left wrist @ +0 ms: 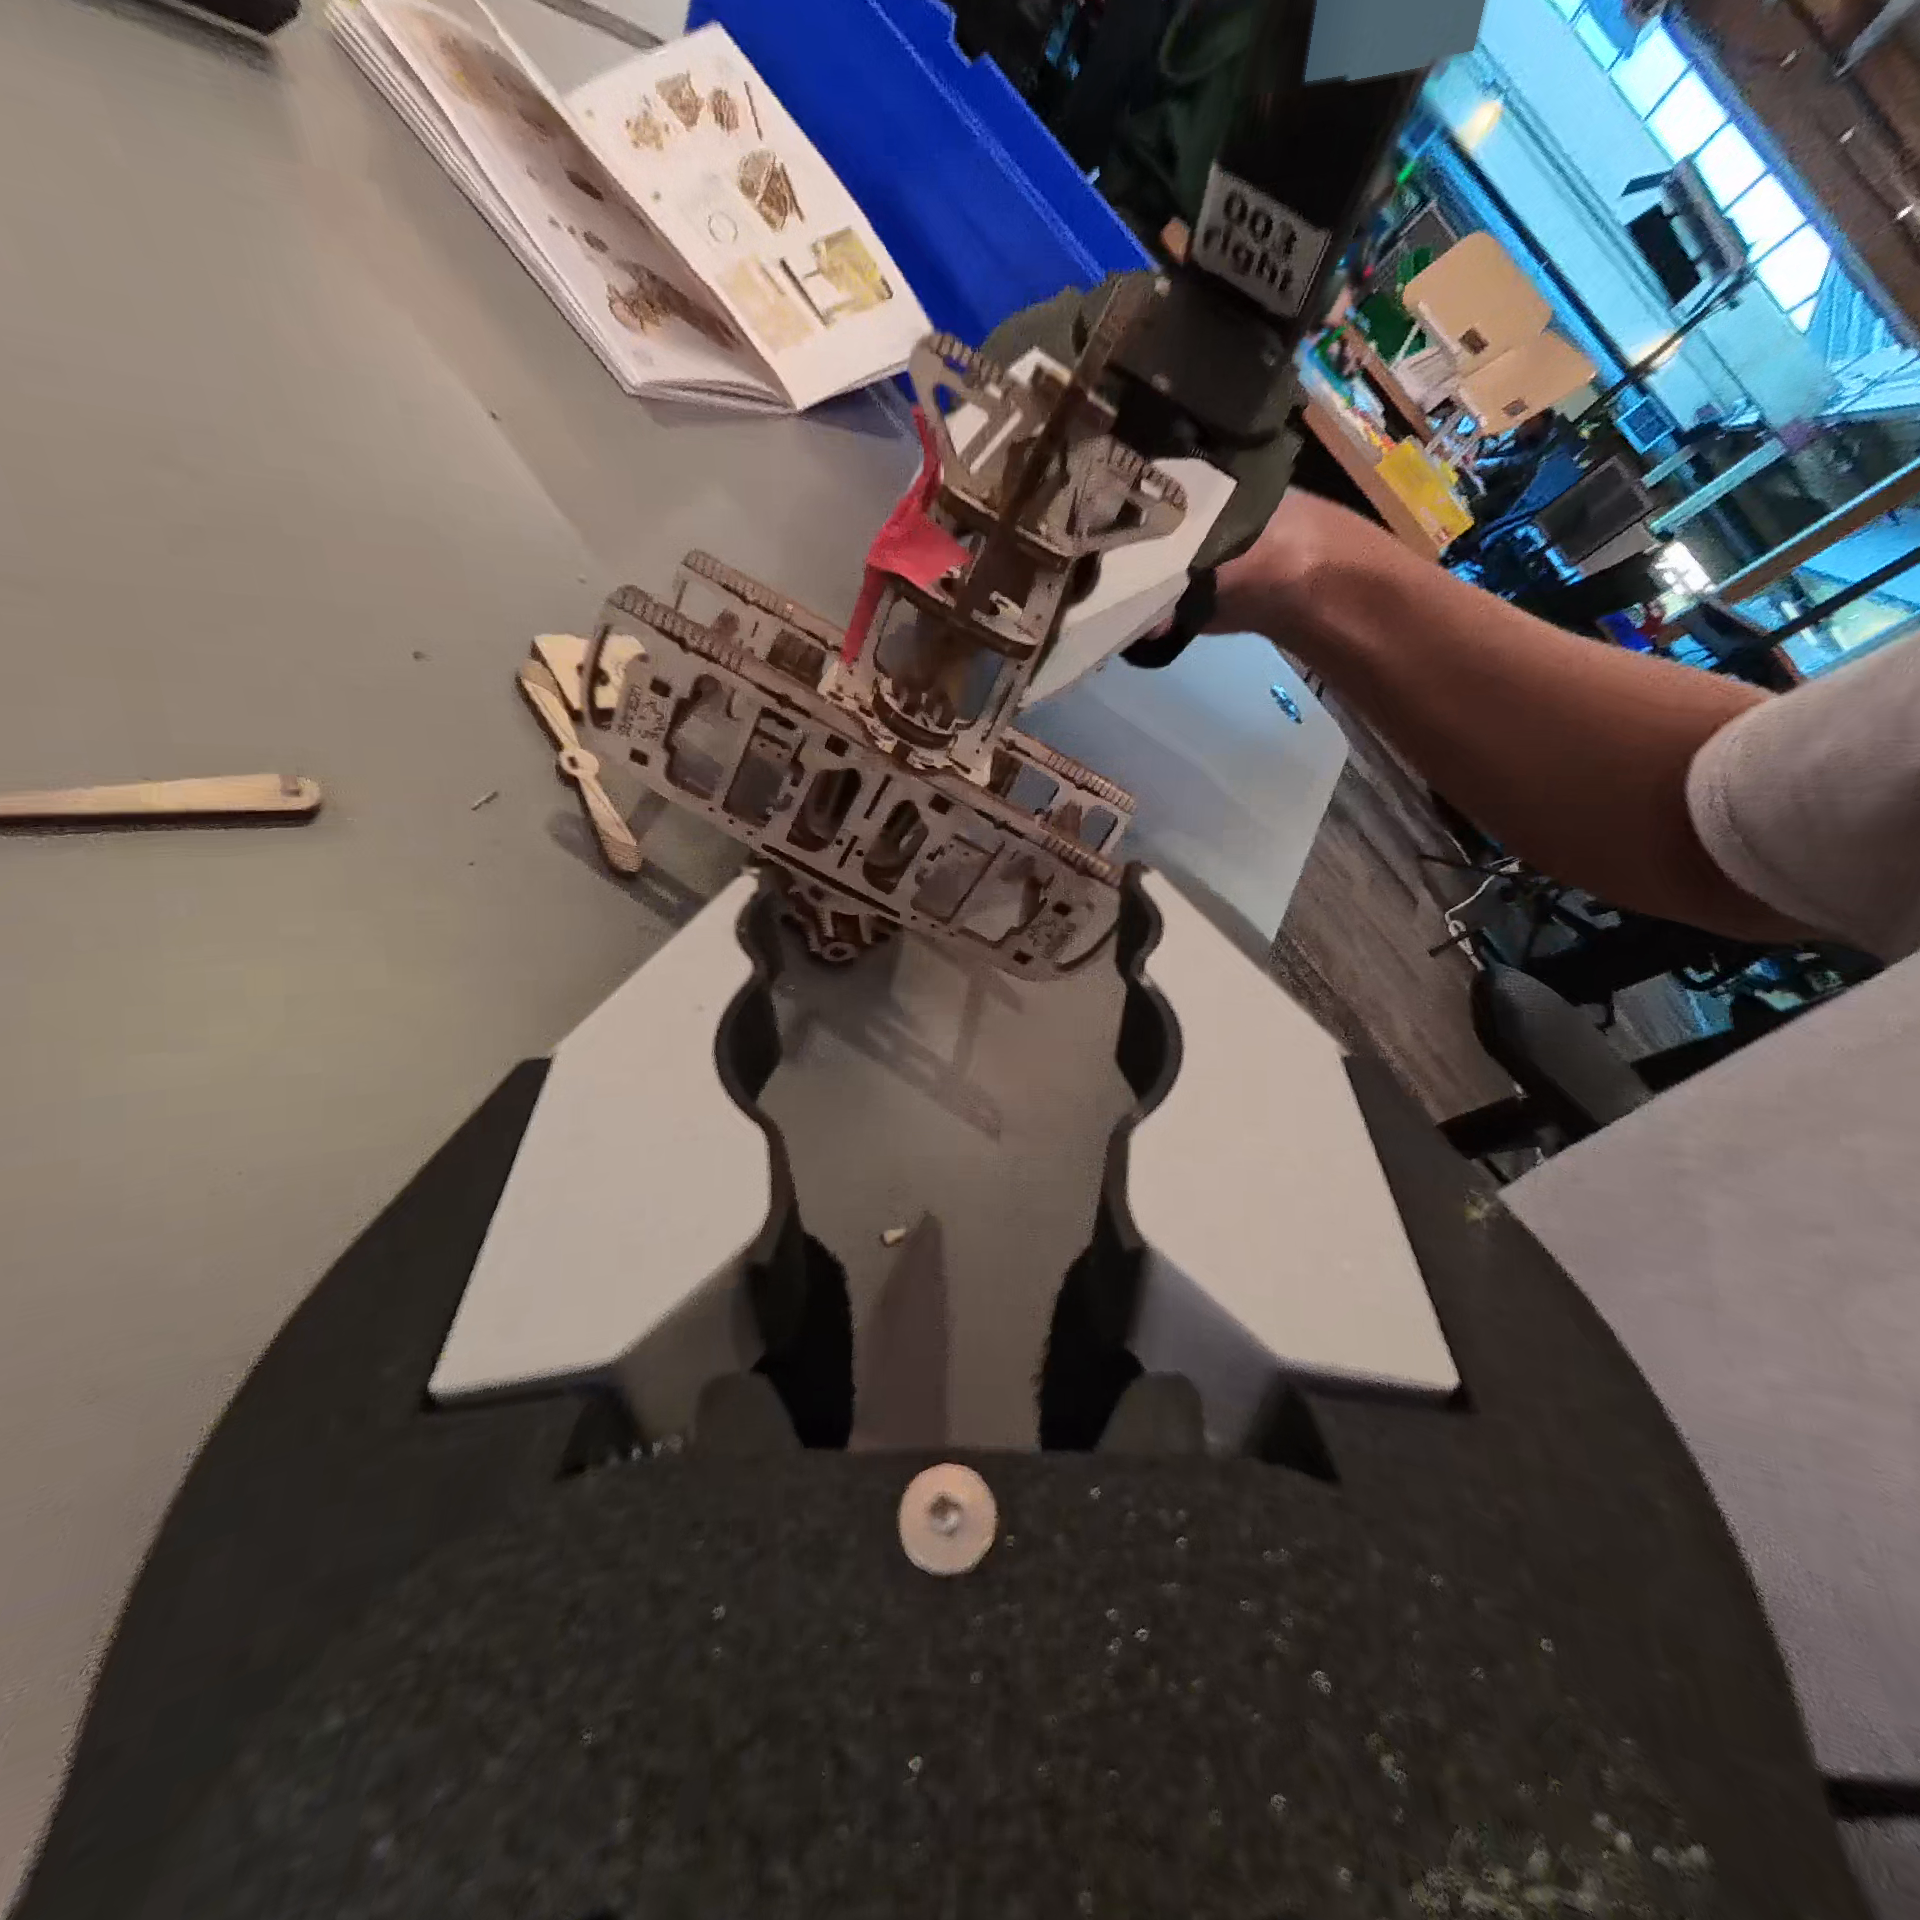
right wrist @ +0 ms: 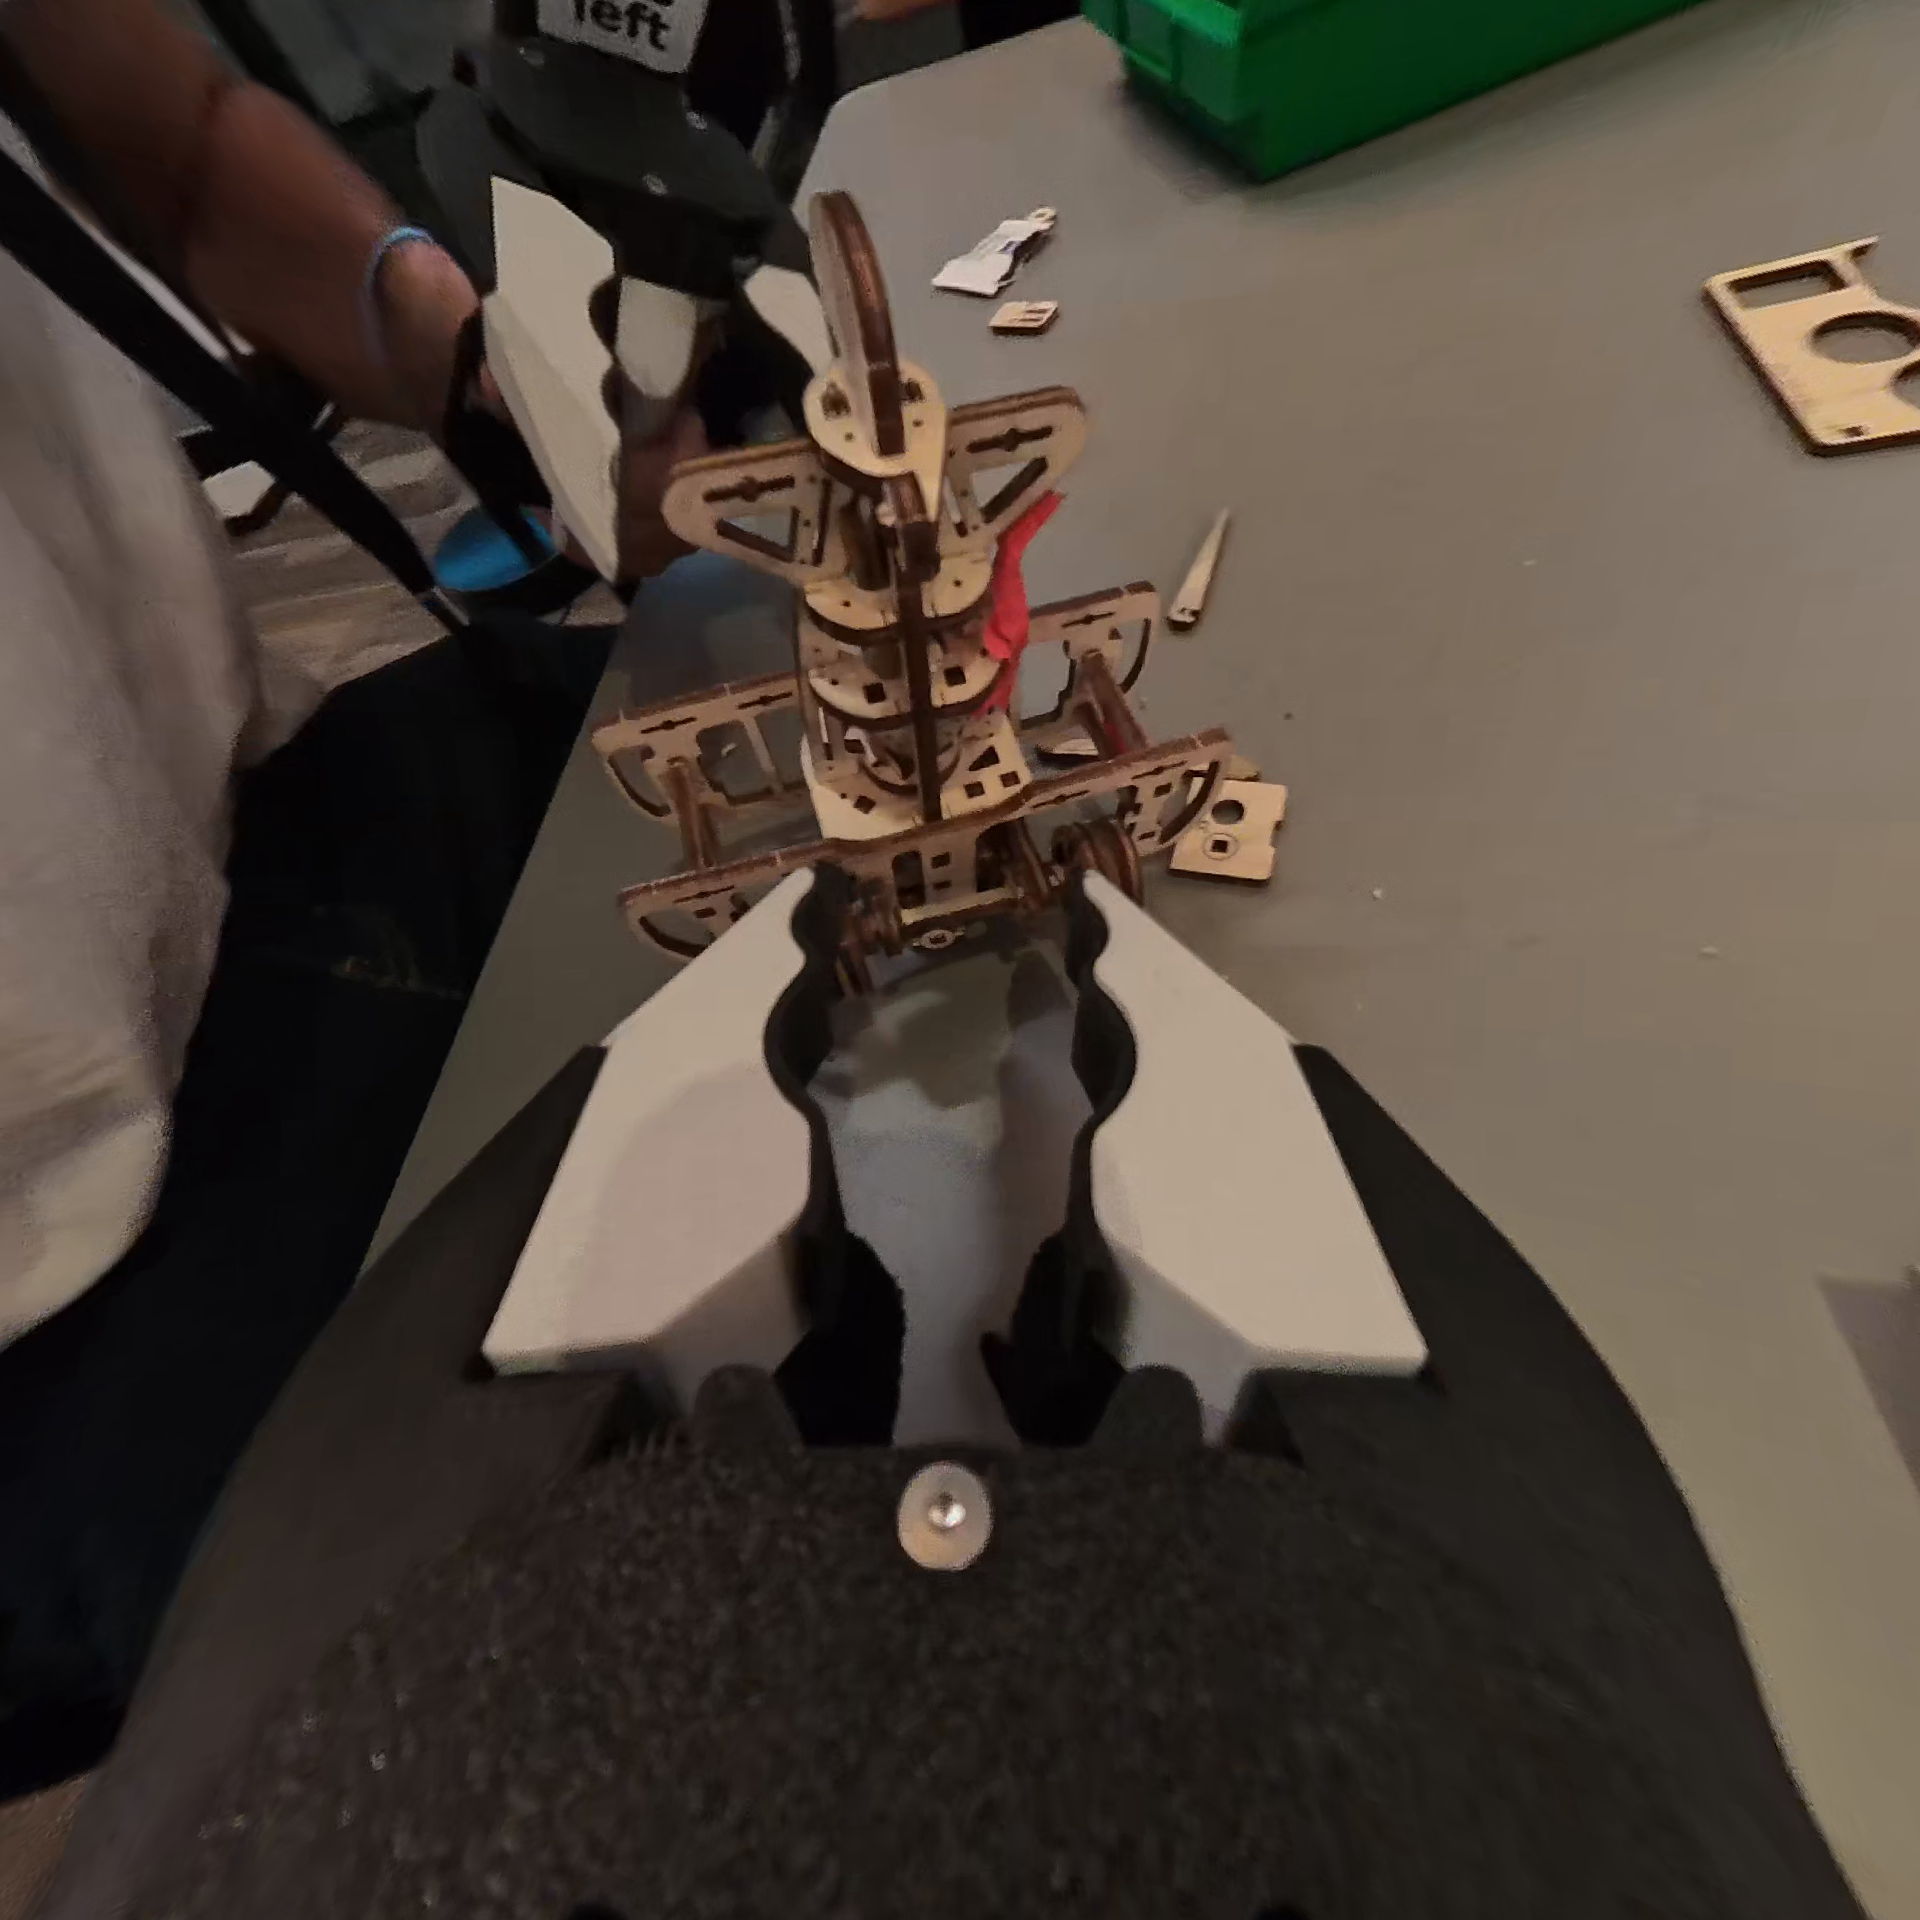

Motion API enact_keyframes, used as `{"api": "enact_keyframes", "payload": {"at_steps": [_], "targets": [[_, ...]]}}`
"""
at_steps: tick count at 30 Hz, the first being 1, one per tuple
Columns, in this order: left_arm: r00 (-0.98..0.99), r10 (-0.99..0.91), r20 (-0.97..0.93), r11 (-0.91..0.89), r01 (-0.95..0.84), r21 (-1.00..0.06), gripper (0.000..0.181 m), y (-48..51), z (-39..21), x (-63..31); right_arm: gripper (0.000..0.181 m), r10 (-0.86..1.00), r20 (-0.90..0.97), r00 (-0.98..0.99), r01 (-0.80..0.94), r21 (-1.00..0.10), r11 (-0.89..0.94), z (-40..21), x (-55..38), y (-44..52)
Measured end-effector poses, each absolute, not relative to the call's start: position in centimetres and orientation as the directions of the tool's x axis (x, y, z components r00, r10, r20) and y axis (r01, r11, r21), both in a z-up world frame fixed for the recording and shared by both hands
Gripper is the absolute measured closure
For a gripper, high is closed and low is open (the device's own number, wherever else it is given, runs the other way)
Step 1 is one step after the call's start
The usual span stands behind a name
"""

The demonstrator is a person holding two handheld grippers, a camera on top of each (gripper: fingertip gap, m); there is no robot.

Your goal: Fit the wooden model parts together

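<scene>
A wooden biplane model [left wrist: 862, 769] stands tail-up on the grey table [left wrist: 260, 520], with a red scrap on its fuselage. In the right wrist view the model [right wrist: 914, 665] shows its belly. My right gripper [right wrist: 948, 899] is shut on the model, with its fingertips on either side of the wheel undercarriage. It also shows in the left wrist view [left wrist: 1122, 582], behind the fuselage. My left gripper [left wrist: 948, 902] is open and empty, with the upper wing's edge just beyond its tips. In the right wrist view the left gripper [right wrist: 665, 343] hangs open beside the tail fin.
An open instruction booklet [left wrist: 675, 208] and a blue bin [left wrist: 935, 135] lie beyond the model. A wooden stick [left wrist: 156, 800] and a propeller [left wrist: 592, 790] lie to the left. A green bin [right wrist: 1403, 73], a cut-out wooden sheet [right wrist: 1829, 353] and small wooden pieces [right wrist: 1231, 831] lie to the right. The table edge [right wrist: 582, 748] runs close by.
</scene>
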State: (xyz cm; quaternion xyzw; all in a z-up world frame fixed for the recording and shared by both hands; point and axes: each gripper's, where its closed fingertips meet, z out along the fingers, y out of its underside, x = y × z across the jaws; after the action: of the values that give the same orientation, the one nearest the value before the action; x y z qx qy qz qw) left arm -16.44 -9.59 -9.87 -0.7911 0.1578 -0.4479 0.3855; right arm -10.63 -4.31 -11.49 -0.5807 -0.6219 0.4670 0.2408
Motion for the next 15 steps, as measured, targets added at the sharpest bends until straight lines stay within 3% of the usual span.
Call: {"api": "enact_keyframes", "payload": {"at_steps": [4, 9, 15], "targets": [[0.481, -0.560, 0.674, -0.719, 0.122, -0.684, 0.110, -9.6, -10.0, -14.3, 0.141, 0.935, -0.236, -0.264, 0.501, -0.862, -0.076, -11.6, -11.3, -5.2], [0.501, -0.522, 0.691, -0.726, 0.163, -0.668, 0.116, -8.8, -10.5, -13.7, 0.144, 0.930, -0.238, -0.278, 0.499, -0.863, -0.072, -11.7, -12.2, -6.1], [0.575, -0.474, 0.667, -0.731, 0.164, -0.662, 0.143, -8.8, -11.8, -13.8, 0.147, 0.943, -0.198, -0.269, 0.481, -0.875, -0.047, -11.2, -12.0, -7.3]]}}
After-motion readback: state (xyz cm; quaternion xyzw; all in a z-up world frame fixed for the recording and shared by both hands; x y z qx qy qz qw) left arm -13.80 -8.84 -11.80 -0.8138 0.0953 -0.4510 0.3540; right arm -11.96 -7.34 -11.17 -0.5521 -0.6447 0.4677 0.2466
